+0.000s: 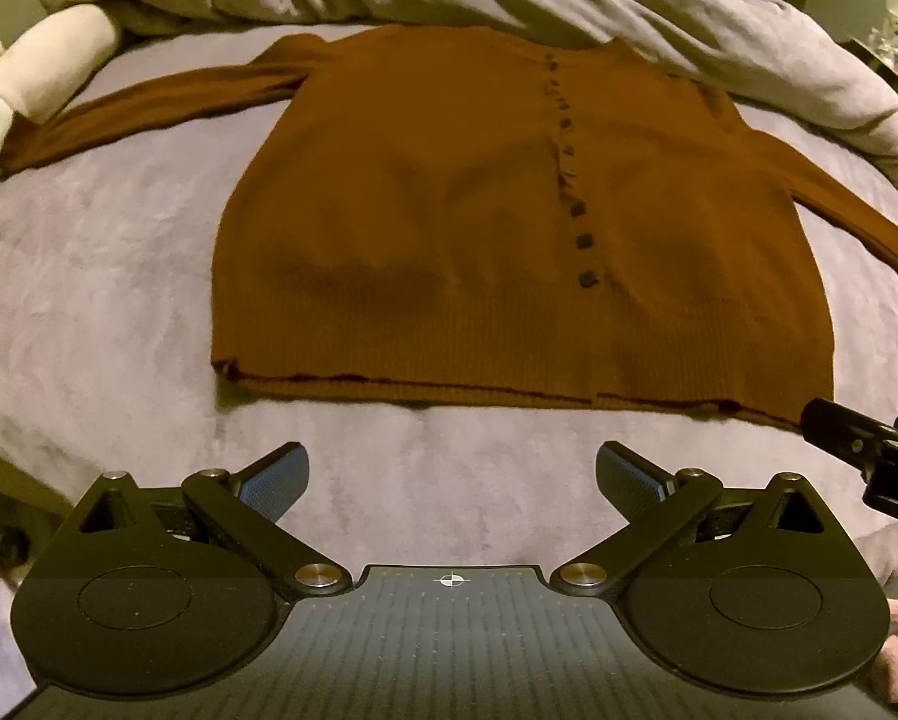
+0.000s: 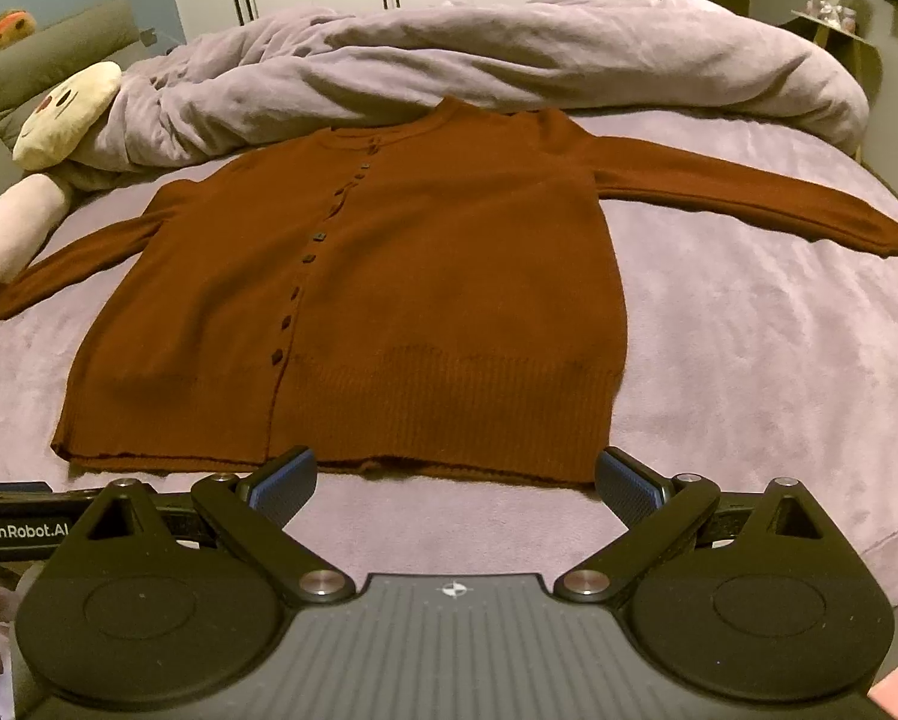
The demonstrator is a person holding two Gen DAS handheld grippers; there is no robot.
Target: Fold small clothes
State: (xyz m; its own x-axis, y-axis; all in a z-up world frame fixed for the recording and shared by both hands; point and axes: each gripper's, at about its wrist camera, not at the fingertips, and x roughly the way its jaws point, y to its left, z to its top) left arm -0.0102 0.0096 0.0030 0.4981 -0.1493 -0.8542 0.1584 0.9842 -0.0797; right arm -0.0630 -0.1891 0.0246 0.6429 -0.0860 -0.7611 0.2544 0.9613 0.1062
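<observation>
1. A rust-brown cardigan (image 1: pixel 449 228) is lying flat and buttoned across the middle of the left wrist frame, on a bed (image 1: pixel 119 276) covered in lilac fabric, with both sleeves stretching out toward the frame's sides.
2. The left tongs (image 1: pixel 451 480) are gaping wide at the bottom centre of the frame, holding nothing, just short of the cardigan's ribbed hem.
3. The right tongs (image 2: pixel 454 483) are standing equally wide and empty at the bottom of the right wrist frame, their blue pads (image 2: pixel 628 486) sitting near the hem.
4. A crumpled duvet (image 2: pixel 508 60) is bunching along the top of the frame behind the collar.
5. A plush toy (image 2: pixel 65 108) is resting at the upper left, near the left-hand sleeve.
</observation>
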